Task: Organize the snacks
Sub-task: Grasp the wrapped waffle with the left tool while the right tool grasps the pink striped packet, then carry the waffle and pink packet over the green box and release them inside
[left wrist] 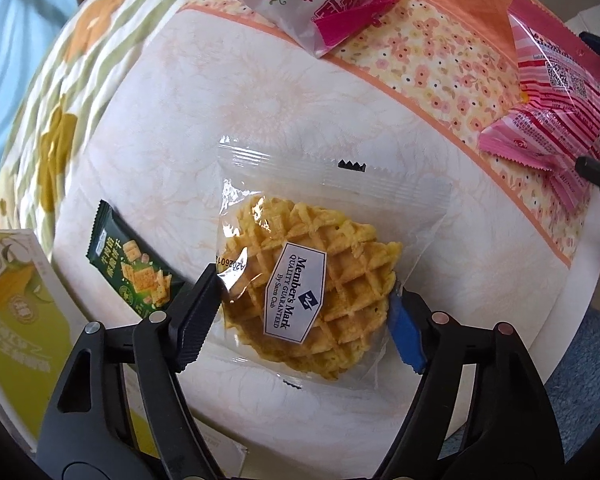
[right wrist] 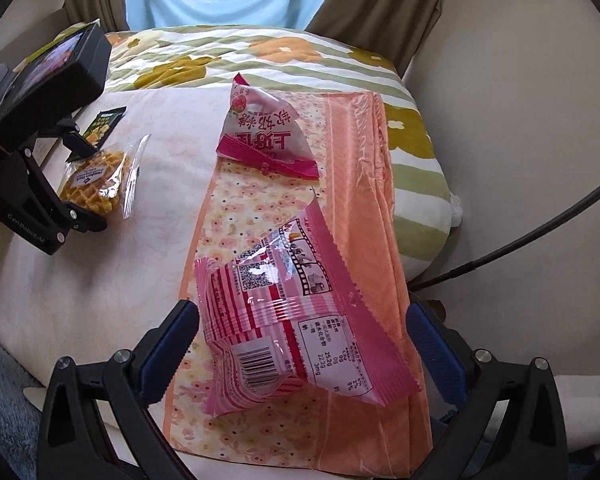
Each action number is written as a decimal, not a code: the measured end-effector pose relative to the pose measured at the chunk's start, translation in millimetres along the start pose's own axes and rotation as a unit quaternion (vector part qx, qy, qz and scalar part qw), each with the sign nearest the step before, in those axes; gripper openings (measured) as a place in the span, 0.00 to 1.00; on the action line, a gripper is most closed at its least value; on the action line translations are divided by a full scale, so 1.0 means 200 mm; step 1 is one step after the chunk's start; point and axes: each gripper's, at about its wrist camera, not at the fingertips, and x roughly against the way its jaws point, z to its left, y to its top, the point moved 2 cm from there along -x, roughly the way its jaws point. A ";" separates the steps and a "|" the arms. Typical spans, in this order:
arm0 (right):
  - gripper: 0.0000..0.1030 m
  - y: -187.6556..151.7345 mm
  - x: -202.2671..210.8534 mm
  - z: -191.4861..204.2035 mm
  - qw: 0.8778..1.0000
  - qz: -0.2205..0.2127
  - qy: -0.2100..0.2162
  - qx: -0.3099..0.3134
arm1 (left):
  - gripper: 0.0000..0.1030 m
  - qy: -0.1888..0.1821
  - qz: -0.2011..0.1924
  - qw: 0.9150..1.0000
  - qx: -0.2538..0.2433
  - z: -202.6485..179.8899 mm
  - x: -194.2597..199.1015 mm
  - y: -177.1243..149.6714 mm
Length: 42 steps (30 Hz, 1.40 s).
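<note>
the left gripper (left wrist: 304, 294) has its jaws clamped on the sides of the waffle (left wrist: 314, 294) at lower centre of the frame, a light, brittle snack in slippery film best held gently by its edges, while the right gripper (right wrist: 302, 346) straddles the pink packet (right wrist: 284, 320), jaws apart.

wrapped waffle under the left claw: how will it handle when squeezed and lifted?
Probably light. The waffle looks crisp and latticed, so a hard pinch from the left claw may crack it. Its clear wrapper is loose and glossy, so the ends will likely flop and slip.
</note>
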 end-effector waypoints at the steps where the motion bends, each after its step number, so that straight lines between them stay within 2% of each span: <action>1: 1.00 0.00 -0.01 0.01 1.000 0.004 0.007 0.012 | 0.71 -0.003 -0.001 1.000 0.006 0.00 0.01 0.00; 5: 1.00 -0.02 -0.06 0.09 0.997 0.019 -0.004 0.074 | 0.71 -0.007 -0.005 1.000 0.027 0.00 0.02 -0.02; 9: 0.93 -0.03 -0.08 0.11 0.996 0.019 0.004 0.085 | 0.71 -0.010 -0.007 0.999 0.048 0.00 0.03 -0.04; 10: 0.83 -0.03 -0.07 0.10 0.996 0.019 0.017 0.081 | 0.71 -0.010 -0.009 0.998 0.055 0.00 0.04 -0.04; 11: 0.79 -0.03 -0.06 0.10 0.997 0.014 0.026 0.075 | 0.71 -0.010 -0.011 0.998 0.063 0.00 0.04 -0.05; 12: 0.59 -0.02 -0.05 0.09 0.997 0.012 0.041 0.067 | 0.71 -0.013 -0.014 0.997 0.073 0.00 0.05 -0.05; 18: 0.56 0.00 -0.04 0.04 0.997 0.016 0.061 0.037 | 0.70 -0.018 -0.036 0.992 0.120 0.04 0.13 -0.09; 23: 0.56 0.05 0.07 0.01 0.996 -0.011 0.084 0.012 | 0.70 -0.007 -0.068 0.985 0.156 0.06 0.29 -0.14; 27: 0.56 0.14 0.18 -0.02 0.995 -0.039 0.092 0.003 | 0.70 0.007 -0.104 0.976 0.191 0.11 0.47 -0.18; 33: 0.56 0.35 0.35 0.04 0.988 -0.087 0.122 0.022 | 0.70 0.032 -0.159 0.954 0.253 0.23 0.80 -0.34; 38: 0.56 0.55 0.48 0.17 0.977 -0.125 0.165 0.046 | 0.70 0.067 -0.188 0.935 0.293 0.36 1.02 -0.51; 42: 0.56 0.70 0.57 0.33 0.968 -0.147 0.189 0.072 | 0.70 0.081 -0.202 0.920 0.327 0.50 1.13 -0.69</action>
